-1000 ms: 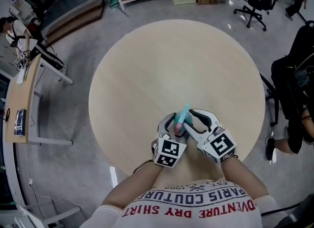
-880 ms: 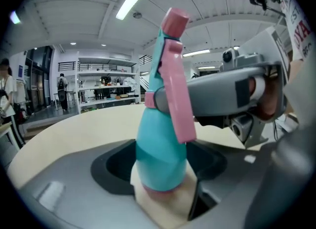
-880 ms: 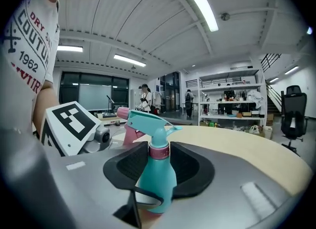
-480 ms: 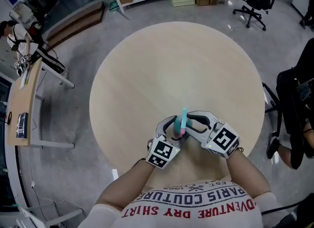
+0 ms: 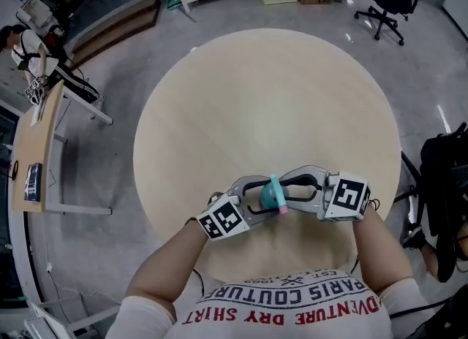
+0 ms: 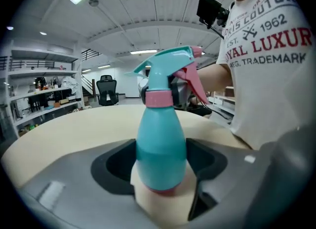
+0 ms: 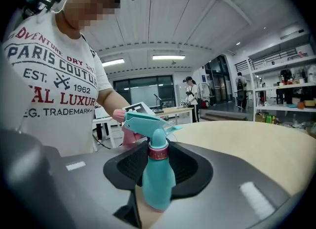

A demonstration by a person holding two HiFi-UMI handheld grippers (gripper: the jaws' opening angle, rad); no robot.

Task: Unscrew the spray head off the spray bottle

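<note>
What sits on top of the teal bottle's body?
A pink collar rings the neck of the bottle, with the teal spray head and its pink trigger above it. The collar hides the neck, so how far it is unscrewed cannot be seen.

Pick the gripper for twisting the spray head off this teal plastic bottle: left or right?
Right. The right gripper has just been closing its jaws on the pink screw collar under the teal trigger spray head. The left gripper clamps the body of the teal plastic bottle, bracing it.
</note>
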